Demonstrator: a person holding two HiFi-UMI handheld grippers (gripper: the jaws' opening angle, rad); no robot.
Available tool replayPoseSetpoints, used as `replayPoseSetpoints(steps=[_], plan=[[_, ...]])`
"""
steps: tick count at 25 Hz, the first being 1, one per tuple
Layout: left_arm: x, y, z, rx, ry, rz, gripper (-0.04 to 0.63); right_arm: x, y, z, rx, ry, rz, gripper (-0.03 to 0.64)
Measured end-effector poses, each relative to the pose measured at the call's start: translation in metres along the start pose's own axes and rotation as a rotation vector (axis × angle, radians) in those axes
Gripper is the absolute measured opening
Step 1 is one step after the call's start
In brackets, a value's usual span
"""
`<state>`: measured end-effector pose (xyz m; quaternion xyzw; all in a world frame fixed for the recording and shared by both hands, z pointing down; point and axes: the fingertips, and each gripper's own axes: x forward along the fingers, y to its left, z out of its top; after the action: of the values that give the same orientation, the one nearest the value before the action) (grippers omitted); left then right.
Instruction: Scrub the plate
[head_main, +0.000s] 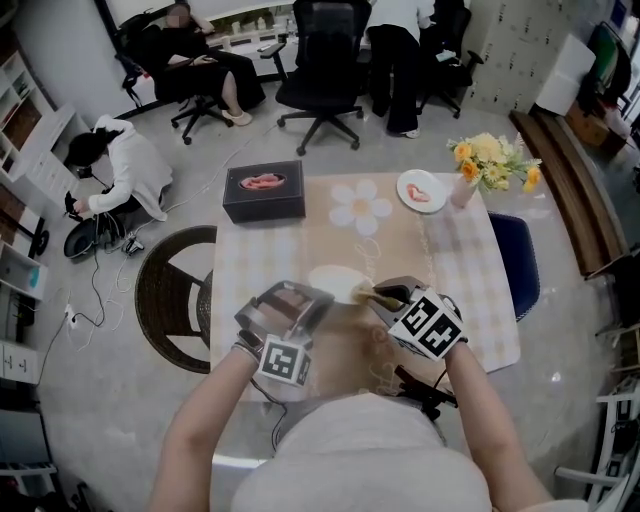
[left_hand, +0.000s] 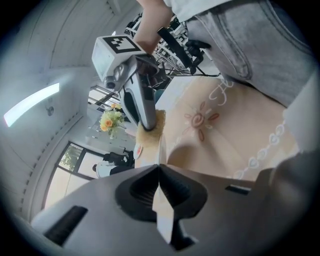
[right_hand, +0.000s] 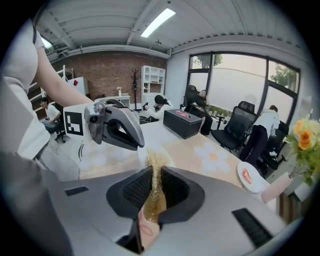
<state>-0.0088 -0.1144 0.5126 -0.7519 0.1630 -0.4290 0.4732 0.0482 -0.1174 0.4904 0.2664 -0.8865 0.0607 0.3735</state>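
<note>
Head view, frame centre: the white plate (head_main: 335, 283) lay tilted over the table (head_main: 455, 275). The left gripper (head_main: 318, 300) had its jaws pressed together on the plate's near rim (left_hand: 162, 212). The right gripper (head_main: 380, 294), jaws clamped tight on a golden scrubbing pad (right_hand: 156, 196), held the pad (head_main: 362, 293) against the plate's right edge.

Your head camera looks steeply down on the table (head_main: 455, 290). The left gripper (head_main: 318, 300)'s camera, close behind its jaws, faces the right gripper (head_main: 382, 293), and the reverse; all three share the plate (head_main: 335, 282) and scrubber (head_main: 362, 294) between them.
</note>
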Motion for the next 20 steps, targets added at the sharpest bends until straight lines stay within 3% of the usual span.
replayPoseSetpoints(steps=[15,20], plan=[[-0.001,-0.013,-0.003,0.026,-0.003,-0.024,0.017,0.026,-0.028,-0.042,0.041,0.124,-0.05,0.052],[-0.003,-0.01,0.001,0.066,-0.013,-0.02,0.017,0.031,-0.035,-0.05,0.072,0.148,-0.061,0.051]])
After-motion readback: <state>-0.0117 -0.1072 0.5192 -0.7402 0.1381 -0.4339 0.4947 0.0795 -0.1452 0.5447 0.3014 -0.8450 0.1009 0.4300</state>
